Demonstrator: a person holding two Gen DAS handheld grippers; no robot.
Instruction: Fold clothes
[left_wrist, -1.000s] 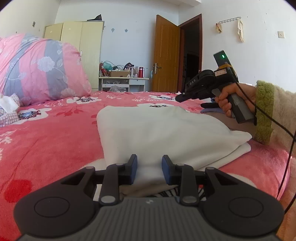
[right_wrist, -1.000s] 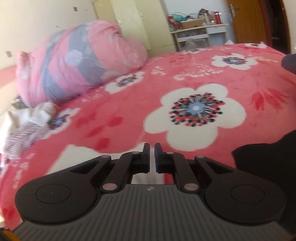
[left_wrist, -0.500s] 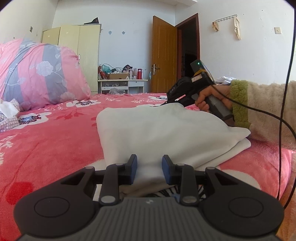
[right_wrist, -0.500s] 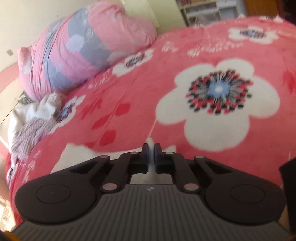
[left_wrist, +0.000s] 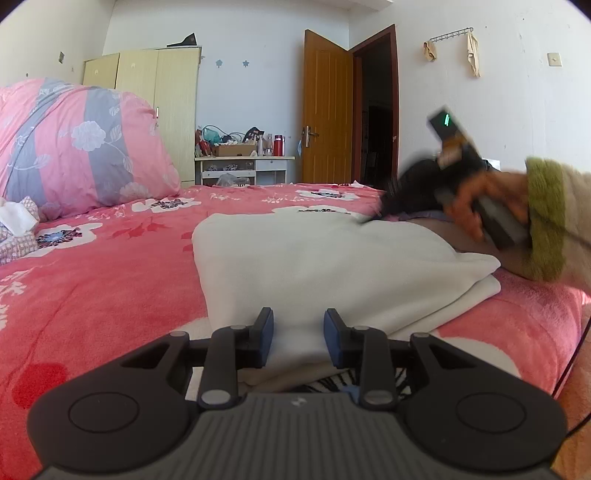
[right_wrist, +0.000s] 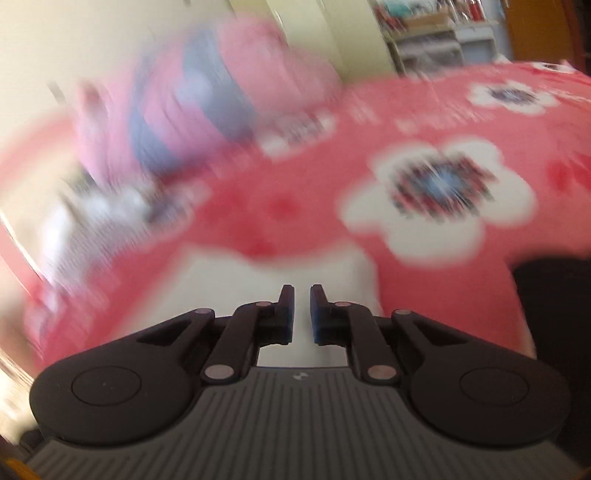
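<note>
The white garment (left_wrist: 332, 258) lay folded in layers on the red flowered bed (left_wrist: 92, 295), its near edge right at your left hand-held gripper (left_wrist: 298, 332) and its far right corner under your right one. The left jaws stood partly apart with the near hem filling the gap between them; I could not tell whether the pads were pressing on it or only straddling it. Your right hand-held gripper (right_wrist: 302, 314) had just been opening: a narrow gap showed between its pads, with white cloth behind it, and nothing looked pinched, though that view was badly blurred.

The fabric looked soft, light and limp, so it would likely sag and drag unless you lifted it at two points. It was probably thick enough where it was doubled to bunch in the jaws. I would have taken hold at the corners of one folded edge, catching all the layers together, since a grip on the top layer alone could peel the fold open.
</note>
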